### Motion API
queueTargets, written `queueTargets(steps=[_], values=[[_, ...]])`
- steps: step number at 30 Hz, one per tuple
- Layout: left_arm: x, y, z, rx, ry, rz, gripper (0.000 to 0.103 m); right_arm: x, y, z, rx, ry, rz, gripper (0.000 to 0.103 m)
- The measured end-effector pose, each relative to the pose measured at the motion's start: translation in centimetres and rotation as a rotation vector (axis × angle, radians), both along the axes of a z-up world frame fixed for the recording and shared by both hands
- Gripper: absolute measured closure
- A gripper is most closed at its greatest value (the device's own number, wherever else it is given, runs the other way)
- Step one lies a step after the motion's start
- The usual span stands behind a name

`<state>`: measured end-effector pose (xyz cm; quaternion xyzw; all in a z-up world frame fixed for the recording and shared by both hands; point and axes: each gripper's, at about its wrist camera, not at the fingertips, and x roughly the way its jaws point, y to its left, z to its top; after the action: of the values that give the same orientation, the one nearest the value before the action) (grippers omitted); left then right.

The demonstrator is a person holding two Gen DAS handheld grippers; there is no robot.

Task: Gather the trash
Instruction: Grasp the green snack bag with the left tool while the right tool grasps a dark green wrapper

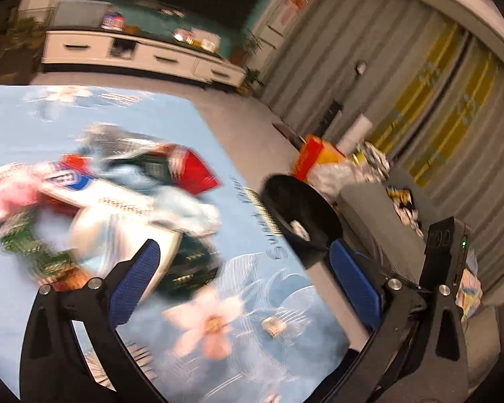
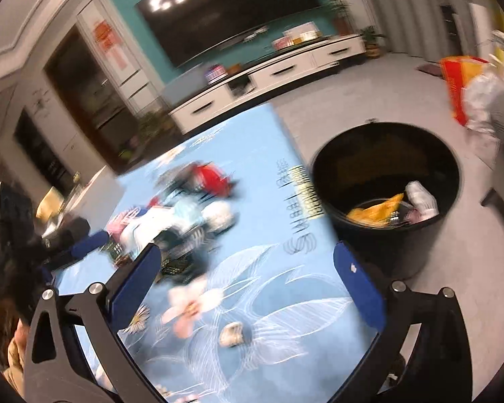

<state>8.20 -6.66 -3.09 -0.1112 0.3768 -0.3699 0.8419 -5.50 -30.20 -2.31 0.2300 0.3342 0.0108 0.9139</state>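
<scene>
A blurred pile of wrappers and packets [image 1: 117, 201] lies on a blue flowered tablecloth [image 1: 258, 329]; it also shows in the right wrist view [image 2: 191, 215]. A small crumpled scrap [image 1: 274, 325] lies apart near the table edge, also in the right wrist view [image 2: 232, 334]. A black trash bin [image 2: 386, 201] stands on the floor by the table with yellow and white trash inside; its rim shows in the left wrist view [image 1: 299, 211]. My left gripper [image 1: 245, 278] is open and empty over the table. My right gripper [image 2: 248, 285] is open and empty above the scrap.
A white TV cabinet [image 2: 268, 77] and a dark screen [image 2: 225, 13] stand at the far wall. An orange bag and more bags [image 1: 322, 161] sit on the floor beyond the bin, beside a grey sofa [image 1: 379, 215]. Curtains [image 1: 403, 84] hang at the right.
</scene>
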Motion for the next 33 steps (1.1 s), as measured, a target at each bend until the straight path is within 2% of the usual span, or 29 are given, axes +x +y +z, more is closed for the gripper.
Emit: queueTargets(steps=[3, 5, 9, 13, 17, 22, 28, 30, 33], values=[[-0.5, 4.8, -0.1, -0.031, -0.034, 0.101, 0.002, 0.8, 3.9, 0.1, -0.071, 0.009, 0.066, 0.003], [-0.6, 7.7, -0.9, -0.024, -0.020, 0.169, 0.002, 1.4, 6.3, -0.1, -0.116, 0.019, 0.100, 0.003], [-0.1, 10.8, -4.8, 0.033, 0.128, 0.193, 0.002, 3.3, 9.6, -1.4, -0.161, 0.045, 0.156, 0.003], [0.2, 11.9, -6.8, 0.031, 0.202, 0.241, 0.002, 4.6, 11.1, -3.1, -0.177, 0.081, 0.163, 0.003], [1.6, 11.1, -6.7, 0.047, 0.199, 0.271, 0.002, 5.4, 11.7, -3.3, -0.217, 0.069, 0.170, 0.003], [3.8, 10.8, -7.7, 0.006, 0.240, 0.348, 0.002, 7.3, 11.9, -3.6, -0.238, 0.075, 0.158, 0.005], [6.5, 11.5, -9.2, -0.099, 0.310, 0.426, 0.003, 9.5, 12.1, -4.3, -0.236, 0.078, 0.181, 0.021], [7.1, 11.6, -9.7, -0.118, 0.336, 0.424, 0.005, 9.9, 11.9, -4.7, -0.219, 0.086, 0.188, 0.030], [7.5, 11.4, -10.2, -0.139, 0.360, 0.411, 0.022, 10.5, 12.0, -5.3, -0.205, 0.108, 0.199, 0.047]])
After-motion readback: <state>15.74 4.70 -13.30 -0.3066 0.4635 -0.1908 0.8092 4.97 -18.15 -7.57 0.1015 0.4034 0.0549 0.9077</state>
